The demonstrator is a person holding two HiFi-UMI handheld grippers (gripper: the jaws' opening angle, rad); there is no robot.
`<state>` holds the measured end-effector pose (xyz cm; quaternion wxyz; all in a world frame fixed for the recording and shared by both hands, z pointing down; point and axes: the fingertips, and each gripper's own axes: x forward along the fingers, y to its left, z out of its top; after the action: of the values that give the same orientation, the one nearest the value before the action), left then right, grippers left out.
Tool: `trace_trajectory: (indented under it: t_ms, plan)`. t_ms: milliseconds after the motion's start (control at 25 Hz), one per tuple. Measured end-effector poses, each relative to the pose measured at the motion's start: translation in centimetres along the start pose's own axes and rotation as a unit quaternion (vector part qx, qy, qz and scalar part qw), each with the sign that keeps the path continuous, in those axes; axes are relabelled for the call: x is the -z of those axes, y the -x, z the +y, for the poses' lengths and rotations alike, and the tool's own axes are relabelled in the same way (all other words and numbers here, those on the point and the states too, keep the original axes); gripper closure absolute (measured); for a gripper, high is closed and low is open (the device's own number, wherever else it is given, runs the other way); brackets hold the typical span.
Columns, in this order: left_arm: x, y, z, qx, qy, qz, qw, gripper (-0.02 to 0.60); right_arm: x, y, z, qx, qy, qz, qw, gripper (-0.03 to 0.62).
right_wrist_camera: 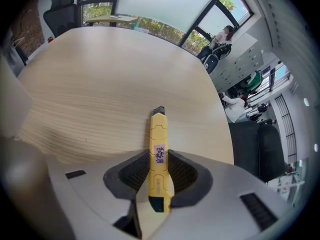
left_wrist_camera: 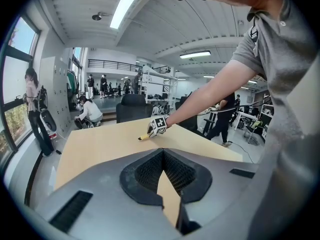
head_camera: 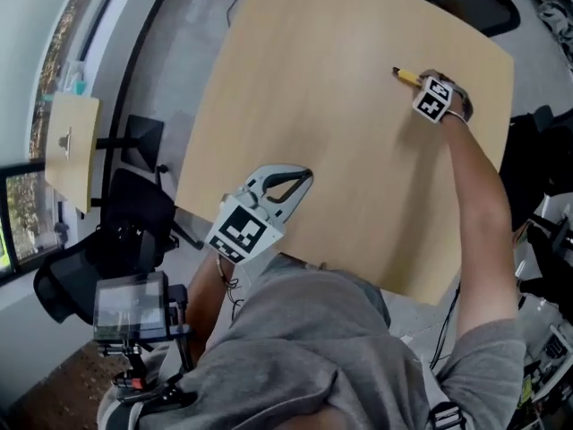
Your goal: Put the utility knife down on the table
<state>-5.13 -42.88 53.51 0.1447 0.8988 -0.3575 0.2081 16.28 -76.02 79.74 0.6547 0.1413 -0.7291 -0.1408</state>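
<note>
Right tongs (right_wrist_camera: 159, 176) clamp utility knife (right_wrist_camera: 158, 134), tip protruding.

By the window (head_camera: 20, 222) we noted a small side table (head_camera: 72, 146) with a pale wood top, and a black office chair (head_camera: 134, 227) just beside it. Nearer us sat a camera rig (head_camera: 132, 310) with a screen. Across the hall one person (left_wrist_camera: 35, 109) stood near the glass and a second person (left_wrist_camera: 89, 111) crouched low. A long ceiling light (left_wrist_camera: 126, 5) was lit.
</note>
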Motion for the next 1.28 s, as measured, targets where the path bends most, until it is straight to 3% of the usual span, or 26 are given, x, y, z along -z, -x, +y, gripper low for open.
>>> trace_trajectory:
  t_ms: [200, 560, 760, 920, 1040, 1120, 1200, 1280]
  plan:
    - [1.3, 0.4, 0.7, -0.001, -0.005, -0.006, 1.0, 0.577, -0.7, -0.4, 0.9, 0.012, 0.005, 0.014, 1.0, 0.477]
    - [2.2, 1.1, 0.9, -0.008, -0.004, -0.006, 0.9999, 0.578, -1.0, -1.1, 2.5, -0.007, 0.022, 0.023, 0.999, 0.476]
    - [2.8, 1.4, 0.6, -0.008, -0.009, -0.01, 0.9999, 0.578, -0.7, -1.0, 3.1, -0.015, -0.006, 0.022, 1.0, 0.47]
    - [2.4, 1.7, 0.5, -0.006, -0.015, -0.014, 0.9998, 0.578, 0.6, 0.0, 3.2, -0.028, -0.073, 0.03, 0.996, 0.461]
    - [2.2, 1.7, 0.4, -0.004, -0.02, -0.019, 0.9996, 0.578, 0.2, 1.1, 3.2, -0.033, -0.132, -0.005, 0.991, 0.461]
    - [2.4, 1.7, 0.3, -0.003, -0.024, -0.021, 0.9995, 0.577, -0.7, 2.3, 2.4, -0.013, -0.169, -0.045, 0.984, 0.461]
    - [2.9, 1.9, 0.2, -0.001, -0.029, -0.023, 0.9993, 0.578, -1.6, 3.6, 1.5, 0.012, -0.222, -0.092, 0.971, 0.461]
    - [2.9, 2.0, 0.3, 0.003, -0.038, -0.028, 0.9989, 0.577, -2.1, 5.6, 0.6, 0.022, -0.295, -0.144, 0.944, 0.461]
